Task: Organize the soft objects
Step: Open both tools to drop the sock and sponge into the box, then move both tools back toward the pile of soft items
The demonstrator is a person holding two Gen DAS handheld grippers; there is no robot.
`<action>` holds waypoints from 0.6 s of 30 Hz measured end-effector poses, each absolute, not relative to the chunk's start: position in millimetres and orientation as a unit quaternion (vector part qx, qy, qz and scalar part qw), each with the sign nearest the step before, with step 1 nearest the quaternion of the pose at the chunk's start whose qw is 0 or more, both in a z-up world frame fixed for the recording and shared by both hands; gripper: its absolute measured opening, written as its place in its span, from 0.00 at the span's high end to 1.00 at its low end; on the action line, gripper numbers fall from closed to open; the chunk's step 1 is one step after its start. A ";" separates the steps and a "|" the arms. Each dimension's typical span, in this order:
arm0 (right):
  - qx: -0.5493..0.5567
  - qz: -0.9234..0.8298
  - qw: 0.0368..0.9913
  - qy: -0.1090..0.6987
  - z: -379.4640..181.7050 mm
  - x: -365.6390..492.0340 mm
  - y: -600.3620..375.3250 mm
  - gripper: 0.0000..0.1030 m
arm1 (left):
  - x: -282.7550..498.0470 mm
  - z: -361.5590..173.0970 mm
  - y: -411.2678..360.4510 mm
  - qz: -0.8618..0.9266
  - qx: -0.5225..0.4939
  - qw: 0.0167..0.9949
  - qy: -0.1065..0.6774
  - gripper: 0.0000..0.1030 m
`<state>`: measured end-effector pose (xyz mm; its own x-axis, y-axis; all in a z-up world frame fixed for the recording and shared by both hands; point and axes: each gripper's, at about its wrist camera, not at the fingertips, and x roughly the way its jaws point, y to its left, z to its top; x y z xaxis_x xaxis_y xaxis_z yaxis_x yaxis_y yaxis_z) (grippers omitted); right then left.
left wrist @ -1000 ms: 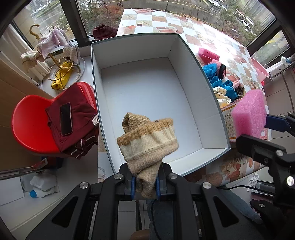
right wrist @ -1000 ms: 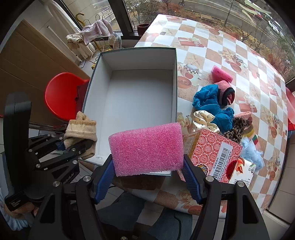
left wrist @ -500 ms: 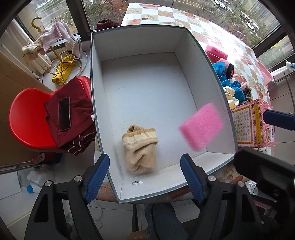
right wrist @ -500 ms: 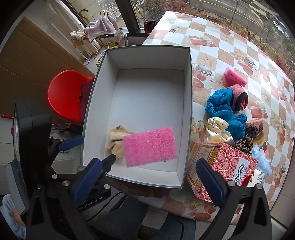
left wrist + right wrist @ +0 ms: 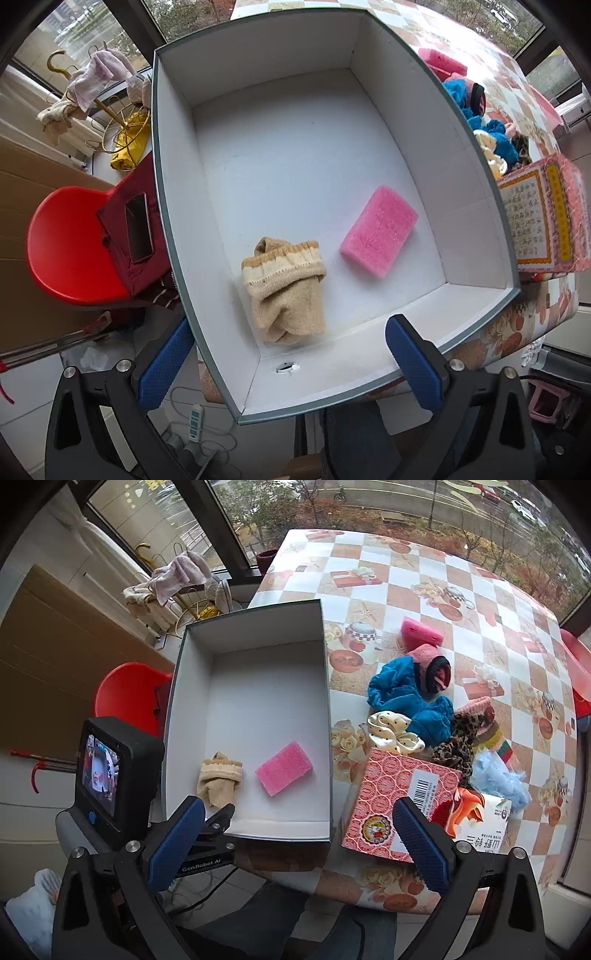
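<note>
A white box (image 5: 295,166) with grey rim holds a beige knitted sock (image 5: 286,286) and a pink sponge (image 5: 378,236) near its front wall; both also show in the right wrist view, the sock (image 5: 219,779) and the sponge (image 5: 283,768). My left gripper (image 5: 291,360) is open and empty above the box's front edge. My right gripper (image 5: 299,843) is open and empty, pulled back at the table's front edge. A pile of soft things lies right of the box: blue cloth (image 5: 400,694), another pink sponge (image 5: 421,633), cream scrunchie (image 5: 393,731).
A pink patterned carton (image 5: 399,805) stands right of the box at the front. The checkered table (image 5: 406,572) extends behind. A red chair (image 5: 70,243) with dark red cloth and a phone is left of the box. The left gripper's body (image 5: 110,771) is at the box's front left.
Both grippers opened and let go: the sock and the pink sponge dropped into the box and now lie still. The right gripper pulled back and up.
</note>
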<state>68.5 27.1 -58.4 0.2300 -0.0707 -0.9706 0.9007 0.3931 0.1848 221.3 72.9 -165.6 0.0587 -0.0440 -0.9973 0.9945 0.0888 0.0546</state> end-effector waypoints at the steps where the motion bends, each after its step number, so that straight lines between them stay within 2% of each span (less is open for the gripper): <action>1: 0.417 -0.368 0.665 0.499 -57.9 64.1 26.4 0.01 | 218.8 -170.2 74.4 -0.468 0.498 0.547 0.484 0.00; 3: 0.424 -0.375 0.661 0.493 -57.0 54.9 26.7 0.01 | 217.4 -175.8 79.1 -0.463 0.518 0.549 0.464 0.00; 12: 0.451 -0.411 0.639 0.468 -57.6 9.8 26.1 0.01 | 236.3 -178.6 94.3 -0.461 0.533 0.537 0.463 0.00; 18: 0.477 -0.444 0.615 0.444 -59.4 -30.4 24.1 0.01 | 247.9 -147.0 101.4 -0.486 0.489 0.539 0.484 0.00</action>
<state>-30.4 24.1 -59.4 0.2103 -0.1226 -0.9699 0.9700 0.1501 0.1913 247.9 101.4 -147.0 0.0587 -0.0505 -0.9970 0.9972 0.0499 0.0562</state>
